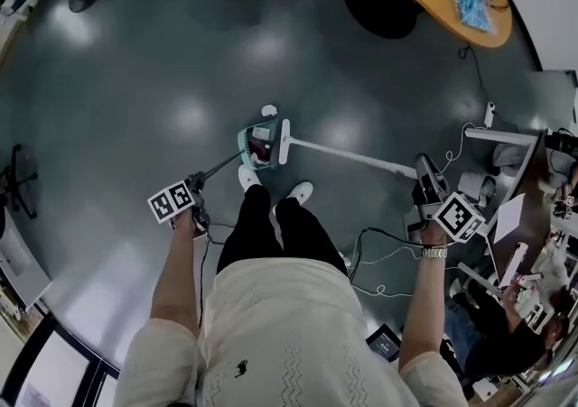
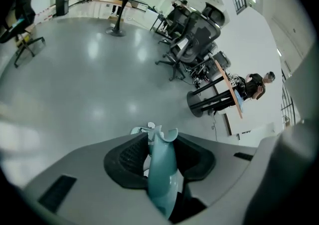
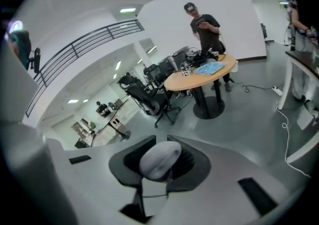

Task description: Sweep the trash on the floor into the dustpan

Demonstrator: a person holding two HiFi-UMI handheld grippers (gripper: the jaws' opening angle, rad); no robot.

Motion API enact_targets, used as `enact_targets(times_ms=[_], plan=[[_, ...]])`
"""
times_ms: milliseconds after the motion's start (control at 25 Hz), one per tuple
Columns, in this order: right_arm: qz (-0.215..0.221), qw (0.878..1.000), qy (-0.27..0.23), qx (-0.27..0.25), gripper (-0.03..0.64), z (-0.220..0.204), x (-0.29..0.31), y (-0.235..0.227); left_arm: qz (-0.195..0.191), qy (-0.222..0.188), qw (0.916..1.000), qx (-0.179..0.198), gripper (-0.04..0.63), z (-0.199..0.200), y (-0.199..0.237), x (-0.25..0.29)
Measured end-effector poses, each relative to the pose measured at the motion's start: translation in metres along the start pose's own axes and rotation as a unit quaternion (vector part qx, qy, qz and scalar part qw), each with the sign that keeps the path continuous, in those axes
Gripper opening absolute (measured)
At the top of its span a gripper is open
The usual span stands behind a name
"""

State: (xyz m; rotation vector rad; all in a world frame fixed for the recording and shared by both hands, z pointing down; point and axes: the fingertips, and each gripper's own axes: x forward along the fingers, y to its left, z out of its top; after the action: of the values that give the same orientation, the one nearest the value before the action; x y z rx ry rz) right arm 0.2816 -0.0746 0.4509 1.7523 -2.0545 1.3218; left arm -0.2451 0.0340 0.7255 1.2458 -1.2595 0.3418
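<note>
Gripping with both tools, I have my left gripper (image 2: 160,155) clamped on the teal dustpan handle (image 2: 162,179), and my right gripper (image 3: 160,163) closed around the rounded grey end of the broom handle (image 3: 158,158). In the head view the dustpan (image 1: 254,145) sits on the grey floor (image 1: 135,80) just ahead of my shoes (image 1: 248,178), at about twelve o'clock, with reddish and pale scraps lying in it. The white broom head (image 1: 284,142) stands right against it on its three o'clock side, where the mouth seems to face. One small white scrap (image 1: 268,111) lies loose on the floor just beyond the pan, toward twelve o'clock. I judge that piece is what is left. To do it well I would lift the broom head, set it down beyond the scrap, and draw it round toward the mouth with short, light strokes. The lip should press flat to the floor so nothing slides under, and the pan must stay level so the collected bits don't spill.
</note>
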Motion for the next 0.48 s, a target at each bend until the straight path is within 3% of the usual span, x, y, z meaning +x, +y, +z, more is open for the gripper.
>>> enact_targets(times_ms=[160,400,480], plan=[[-0.028,0.999,-0.028,0.003,0.077,0.026,-0.005,-0.005,0.009,-0.021,0.9990,-0.038,0.137,0.032,0.040,-0.027],[-0.064,0.997,-0.011,-0.045,0.077,0.027,0.032,0.004,0.040,-0.014,0.9991,0.009,0.137,0.074,0.061,-0.029],[-0.075,0.995,-0.008,-0.064,0.077,0.025,0.048,0.008,0.049,-0.019,0.9986,0.006,0.137,0.090,0.069,-0.029]])
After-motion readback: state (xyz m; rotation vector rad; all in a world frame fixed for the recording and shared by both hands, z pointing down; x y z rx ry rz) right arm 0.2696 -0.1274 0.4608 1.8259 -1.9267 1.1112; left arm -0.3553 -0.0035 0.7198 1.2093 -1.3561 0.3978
